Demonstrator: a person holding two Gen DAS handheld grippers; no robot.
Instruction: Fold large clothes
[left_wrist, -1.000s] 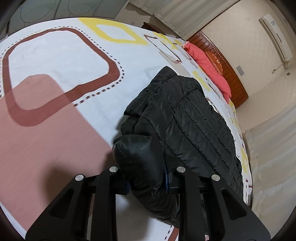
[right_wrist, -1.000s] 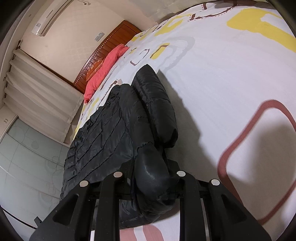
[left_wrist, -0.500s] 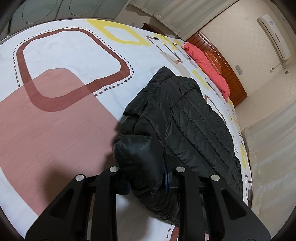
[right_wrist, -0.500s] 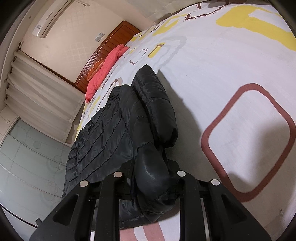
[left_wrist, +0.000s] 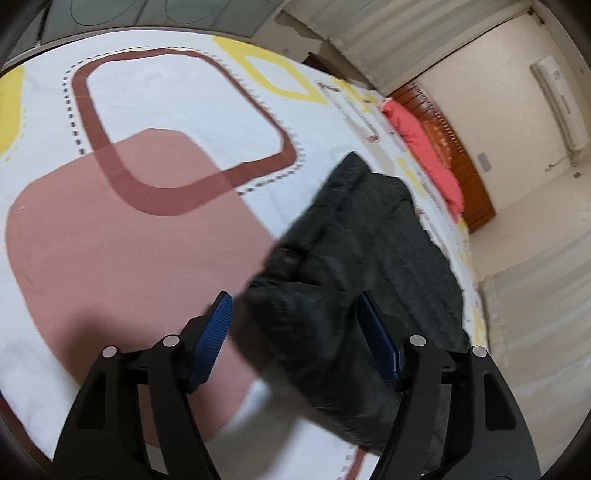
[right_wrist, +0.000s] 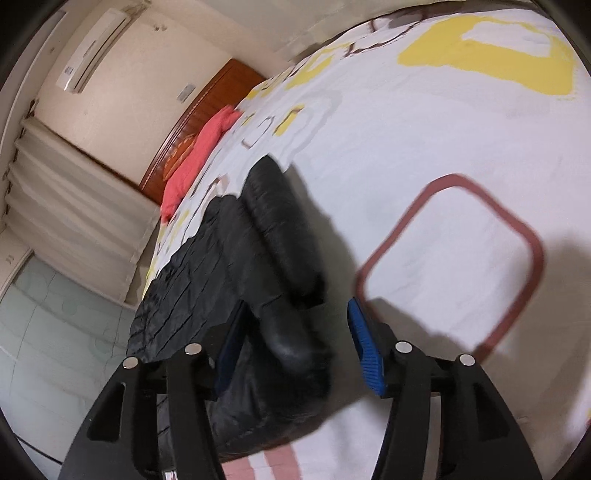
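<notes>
A black quilted puffer jacket (left_wrist: 369, 258) lies bunched lengthwise on the patterned bed sheet (left_wrist: 166, 118). My left gripper (left_wrist: 295, 332) is open, its blue pads apart on either side of the jacket's near end, not clamping it. The jacket also shows in the right wrist view (right_wrist: 236, 266), with a rolled sleeve along its right side. My right gripper (right_wrist: 295, 339) is open too, its jaws straddling the jacket's near end. Both views are blurred by motion.
A red pillow (left_wrist: 424, 147) lies by the wooden headboard (left_wrist: 461, 162) at the far end of the bed. Curtains (right_wrist: 74, 206) and a glass wardrobe (right_wrist: 48, 332) stand beside the bed. An air conditioner (right_wrist: 96, 48) hangs on the wall.
Both grippers were shut on the jacket's near end and have now opened, letting it go. The jacket has dropped onto the sheet.
</notes>
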